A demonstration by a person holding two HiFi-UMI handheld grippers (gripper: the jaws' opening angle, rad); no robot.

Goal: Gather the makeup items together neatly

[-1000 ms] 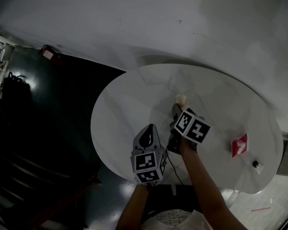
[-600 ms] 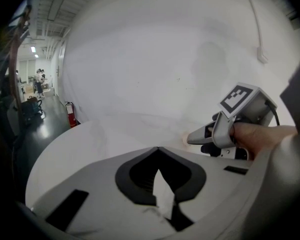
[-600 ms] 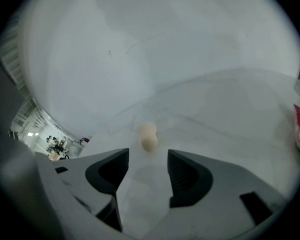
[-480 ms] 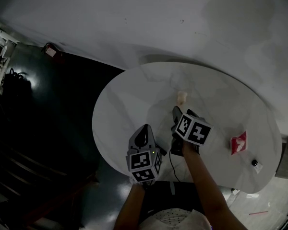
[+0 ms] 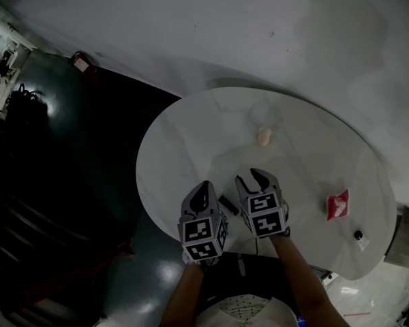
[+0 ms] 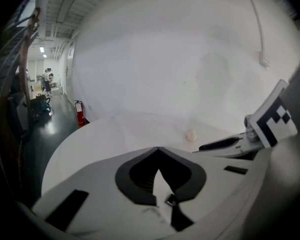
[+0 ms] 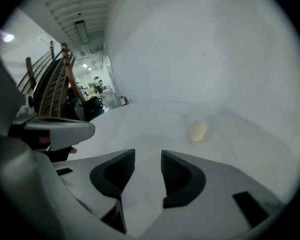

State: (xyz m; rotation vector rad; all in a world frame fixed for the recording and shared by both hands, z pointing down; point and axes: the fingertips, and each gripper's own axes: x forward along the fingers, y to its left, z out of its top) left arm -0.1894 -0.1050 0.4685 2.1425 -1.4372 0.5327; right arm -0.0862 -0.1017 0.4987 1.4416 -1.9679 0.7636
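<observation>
Two handheld grippers were held side by side over the near edge of one round white table. The left gripper was clenched, its jaw tips meeting with nothing between them. The right gripper was released: its jaws stood apart with only bare tabletop in the gap, and they had just been closing. Both pointed down and away from the person toward the middle of the table.

Between the two grippers, on the table, lay one small dark oblong item, too small to identify. Farther out, near the table's centre and well apart from both grippers, sat one beige egg-shaped makeup sponge. Off to the right lay one red packet, and beyond it, near the right edge, one small black object. One red fire extinguisher stood on the dark floor past the table's left side.
</observation>
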